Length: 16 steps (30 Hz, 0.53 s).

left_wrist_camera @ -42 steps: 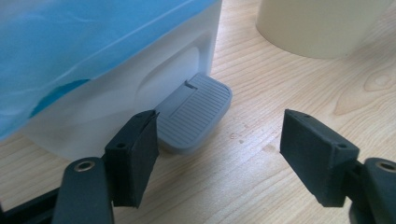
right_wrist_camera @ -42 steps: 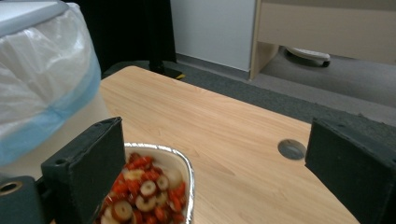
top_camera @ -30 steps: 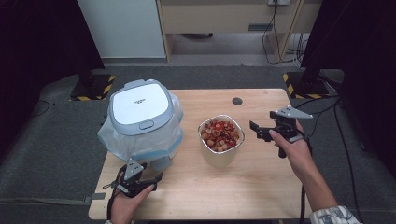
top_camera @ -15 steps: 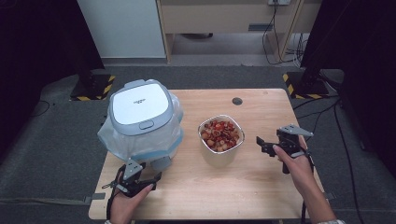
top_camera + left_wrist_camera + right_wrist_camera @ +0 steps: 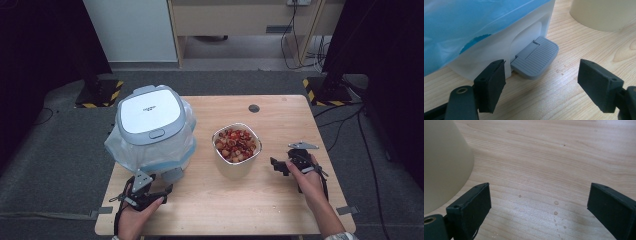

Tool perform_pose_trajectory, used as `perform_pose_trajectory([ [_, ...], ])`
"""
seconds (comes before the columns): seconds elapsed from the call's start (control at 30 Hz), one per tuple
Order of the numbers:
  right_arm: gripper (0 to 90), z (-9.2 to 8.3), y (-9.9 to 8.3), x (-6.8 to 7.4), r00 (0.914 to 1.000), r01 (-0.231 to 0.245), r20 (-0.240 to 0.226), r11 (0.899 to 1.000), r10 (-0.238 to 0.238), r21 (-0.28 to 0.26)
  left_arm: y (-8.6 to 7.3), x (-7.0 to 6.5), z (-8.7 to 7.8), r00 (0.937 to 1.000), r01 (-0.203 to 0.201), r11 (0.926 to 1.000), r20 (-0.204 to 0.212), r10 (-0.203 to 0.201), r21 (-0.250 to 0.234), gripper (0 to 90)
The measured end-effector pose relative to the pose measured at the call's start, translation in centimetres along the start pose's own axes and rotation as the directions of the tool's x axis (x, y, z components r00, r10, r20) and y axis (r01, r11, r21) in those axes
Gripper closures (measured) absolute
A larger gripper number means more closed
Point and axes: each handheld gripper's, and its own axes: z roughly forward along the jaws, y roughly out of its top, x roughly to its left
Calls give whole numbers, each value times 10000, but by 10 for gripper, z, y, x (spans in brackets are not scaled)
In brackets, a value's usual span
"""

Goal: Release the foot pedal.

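My left claw [image 5: 159,190] rests low on the table [image 5: 280,107] at the foot of the white pedal bin [image 5: 151,127] (blue liner bag bulging out under its lid), jaws spread wide and holding nothing, with the grey pedal [image 5: 535,57] just ahead between them. My right claw [image 5: 278,165] sits near the table's right side, also wide open and empty, close beside the cream bowl [image 5: 237,148] of what looks like chopped red and pale food.

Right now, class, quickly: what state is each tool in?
Left tool: open, holding nothing, facing the bin's grey pedal.
Right tool: open, holding nothing, beside the cream bowl.
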Motion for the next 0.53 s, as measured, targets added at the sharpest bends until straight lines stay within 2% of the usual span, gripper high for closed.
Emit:
perform_pose_trajectory([
  [0.17, 56, 12, -5, 5, 9996, -162, 233, 9985, 150, 516, 0, 0, 0, 10000, 10, 10000, -3, -10, 2, 213],
  [0.33, 39, 19, -9, 14, 9964, 449, 694, 9980, -480, 455, 0, 1, 1, 10000, 37, 10000, -8, -37, 14, 213],
  [0.37, 34, 19, -9, 16, 9964, 549, 612, 9973, -579, 494, 0, 1, 1, 10000, 25, 10000, -8, -25, 33, 213],
  [0.53, 24, 19, -9, 17, 9966, 530, 602, 9973, -561, 517, -1, 1, 2, 10000, 23, 10000, -31, -23, 81, 213],
])
